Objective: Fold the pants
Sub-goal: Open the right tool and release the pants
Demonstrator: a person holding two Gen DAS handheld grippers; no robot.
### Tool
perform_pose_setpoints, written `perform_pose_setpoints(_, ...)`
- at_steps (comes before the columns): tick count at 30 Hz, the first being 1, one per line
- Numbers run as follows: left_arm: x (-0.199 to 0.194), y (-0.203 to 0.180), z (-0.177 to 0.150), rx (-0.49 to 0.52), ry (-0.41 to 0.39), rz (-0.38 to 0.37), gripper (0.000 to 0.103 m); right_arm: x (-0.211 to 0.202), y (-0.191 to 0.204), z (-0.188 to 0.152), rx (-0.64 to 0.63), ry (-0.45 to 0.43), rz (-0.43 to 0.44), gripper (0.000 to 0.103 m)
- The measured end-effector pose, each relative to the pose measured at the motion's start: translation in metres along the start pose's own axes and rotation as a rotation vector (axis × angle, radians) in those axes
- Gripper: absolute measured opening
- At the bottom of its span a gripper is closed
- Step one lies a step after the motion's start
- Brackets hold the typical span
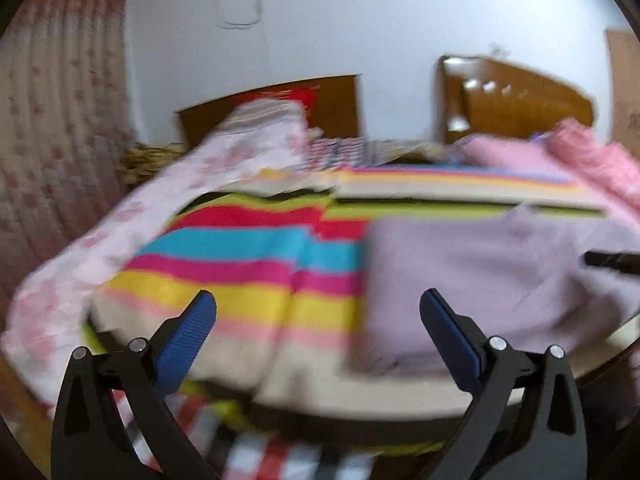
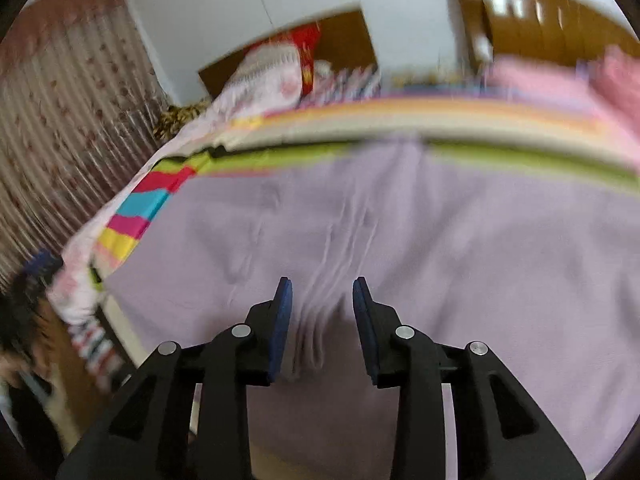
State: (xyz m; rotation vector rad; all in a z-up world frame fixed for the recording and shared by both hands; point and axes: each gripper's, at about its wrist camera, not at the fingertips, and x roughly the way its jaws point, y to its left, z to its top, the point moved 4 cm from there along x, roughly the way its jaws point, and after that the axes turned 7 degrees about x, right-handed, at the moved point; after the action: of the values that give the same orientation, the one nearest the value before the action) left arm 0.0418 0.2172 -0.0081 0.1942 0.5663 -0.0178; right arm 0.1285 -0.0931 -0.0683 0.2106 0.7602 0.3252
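Note:
The lilac pants [image 2: 400, 232] lie spread flat on a bed with a rainbow-striped cover [image 1: 240, 280]. They also show in the left wrist view [image 1: 480, 280], on the right half of the bed. My left gripper [image 1: 318, 304] is wide open and empty, above the bed's near edge, just left of the pants. My right gripper [image 2: 322, 292] is part open, low over the pants, with a bunched ridge of the fabric between its blue pads [image 2: 282, 320]. Both views are blurred.
A pink floral quilt [image 1: 120, 232] lies along the bed's left side. Pink bedding [image 1: 560, 156] is piled at the far right. Wooden headboards [image 1: 516, 100] stand against the white wall. A curtain [image 1: 48, 128] hangs on the left.

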Motion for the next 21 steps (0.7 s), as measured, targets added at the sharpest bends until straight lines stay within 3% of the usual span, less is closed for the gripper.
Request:
perform_pose_setpoints(3, 0.036, -0.033, 0.037, -0.026, 0.033, -0.152, 0.102, 0.007, 0.024, 0.015, -0.119, -0.014, -0.005, 0.033)
perform_pose_setpoints(6, 0.086, -0.068, 0.066, -0.001, 0.087, -0.234, 0.102, 0.045, 0.035, 0.031, -0.194, 0.075, 0.034, 0.033)
perform_pose_setpoints(11, 0.16, -0.098, 0.071, 0.04, 0.221, -0.23, 0.101, 0.096, 0.017, 0.038, -0.224, 0.196, 0.011, 0.036)
perform_pose_setpoints(15, 0.202, -0.096, 0.033, 0.027, 0.352, -0.233, 0.101, 0.099, -0.005, 0.036, -0.121, 0.204, 0.11, 0.036)
perform_pose_setpoints(19, 0.197, -0.085, 0.03, -0.044, 0.314, -0.271, 0.101, 0.089, -0.005, 0.034, -0.099, 0.17, 0.064, 0.037)
perform_pose_setpoints(21, 0.196, -0.085, 0.029, -0.048, 0.312, -0.27, 0.101, 0.074, 0.005, 0.032, -0.096, 0.119, 0.051, 0.043)
